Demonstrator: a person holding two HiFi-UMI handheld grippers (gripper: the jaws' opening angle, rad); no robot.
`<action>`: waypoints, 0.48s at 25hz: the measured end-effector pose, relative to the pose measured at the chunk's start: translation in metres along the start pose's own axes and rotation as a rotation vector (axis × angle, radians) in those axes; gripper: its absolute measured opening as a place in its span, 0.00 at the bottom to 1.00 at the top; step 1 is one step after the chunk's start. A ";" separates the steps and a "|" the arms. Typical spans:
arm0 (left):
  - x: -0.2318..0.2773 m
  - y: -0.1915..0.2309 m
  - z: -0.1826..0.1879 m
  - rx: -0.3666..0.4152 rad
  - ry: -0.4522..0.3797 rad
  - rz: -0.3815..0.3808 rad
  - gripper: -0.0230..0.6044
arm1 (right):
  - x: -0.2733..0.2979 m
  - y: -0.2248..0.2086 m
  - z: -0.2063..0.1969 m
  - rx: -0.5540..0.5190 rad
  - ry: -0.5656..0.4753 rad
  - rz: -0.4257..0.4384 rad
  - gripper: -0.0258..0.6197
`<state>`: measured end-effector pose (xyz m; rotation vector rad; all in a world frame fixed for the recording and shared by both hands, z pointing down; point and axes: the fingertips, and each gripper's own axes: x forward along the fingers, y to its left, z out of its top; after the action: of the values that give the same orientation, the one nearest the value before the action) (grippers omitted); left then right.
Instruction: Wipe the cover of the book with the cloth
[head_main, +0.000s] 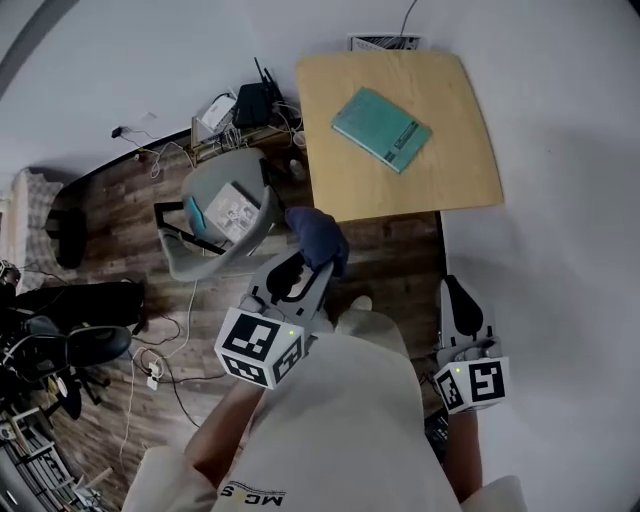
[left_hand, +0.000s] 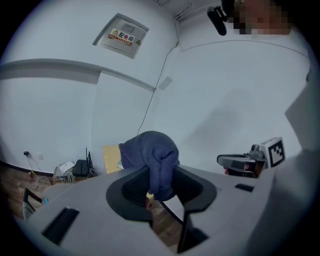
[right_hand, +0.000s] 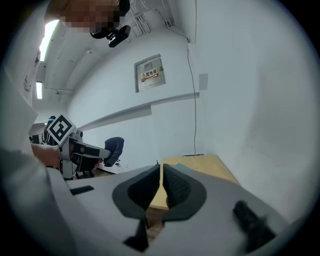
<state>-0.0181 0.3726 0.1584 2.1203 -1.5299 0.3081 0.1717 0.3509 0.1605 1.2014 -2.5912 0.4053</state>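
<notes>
1. Closest to us, at the bottom of the head view, our pale garment (head_main: 350, 420) fills the lower middle of the frame. A marker cube sits on either side of it.
2. Just above it, left of centre, we hold the left gripper (head_main: 303, 272). Its jaws are clamped on the dark blue cloth (head_main: 318, 238). In the left gripper view the cloth is pinched between the two pads and bulges up over them at the centre of the frame.
3. At the lower right of the head view is the right gripper (head_main: 452, 290). Its own view shows the jaws drawn together to a hairline slit, with nothing between them.
4. Beyond both grippers lies the wooden floor (head_main: 380, 260). A grey chair (head_main: 205, 262) stands left of centre with a box on its seat.
5. Farther on, in the upper centre, is the light wooden table (head_main: 450, 170). The teal book (head_main: 381, 128) lies flat on it, turned askew, well apart from the cloth and from both grippers.
6. Farthest, just to the upper left of the table, we see a black router (head_main: 258, 102) among tangled cables.
</notes>
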 end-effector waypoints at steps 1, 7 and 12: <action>-0.001 -0.001 0.002 0.004 -0.002 0.000 0.26 | 0.000 -0.001 0.001 0.007 -0.003 -0.005 0.09; -0.005 -0.004 0.002 0.021 0.002 0.011 0.26 | 0.004 0.000 0.007 0.037 -0.038 0.004 0.09; -0.008 -0.007 -0.011 0.012 0.025 0.033 0.26 | 0.002 -0.004 -0.006 0.069 -0.032 0.021 0.09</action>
<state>-0.0132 0.3864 0.1624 2.0939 -1.5542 0.3543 0.1741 0.3489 0.1678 1.2141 -2.6391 0.4865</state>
